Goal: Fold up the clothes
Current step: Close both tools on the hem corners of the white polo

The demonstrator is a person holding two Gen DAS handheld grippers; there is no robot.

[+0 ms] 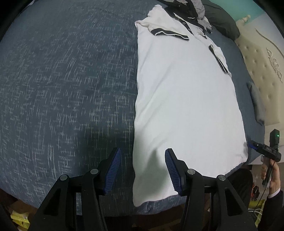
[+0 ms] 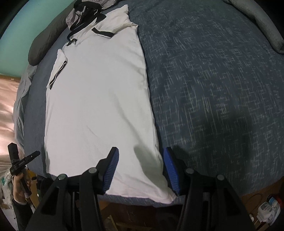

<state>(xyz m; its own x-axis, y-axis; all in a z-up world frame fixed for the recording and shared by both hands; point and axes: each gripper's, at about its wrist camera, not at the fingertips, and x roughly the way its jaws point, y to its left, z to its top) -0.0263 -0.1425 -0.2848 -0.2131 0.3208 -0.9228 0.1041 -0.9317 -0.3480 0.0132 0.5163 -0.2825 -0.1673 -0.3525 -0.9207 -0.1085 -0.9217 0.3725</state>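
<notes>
Both jaws wide here: the left hand-held gripper (image 1: 142, 170) straddles the near left hem corner of the white polo shirt (image 1: 184, 99), the right hand-held gripper (image 2: 140, 170) straddles the right corner, neither one biting. The shirt lies long and narrow on the blue bed (image 1: 62, 88), sleeves tucked in, collar (image 1: 184, 12) far. Risk: pinch bedspread along with hem, or just one layer, and the lift skews.

Likely a bedroom: bed (image 1: 62, 80), tufted headboard (image 1: 262, 71) (cream).

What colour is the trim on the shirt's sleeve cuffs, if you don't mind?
Black with a thin white line, on the white shirt; clearest in the left wrist view.
</notes>
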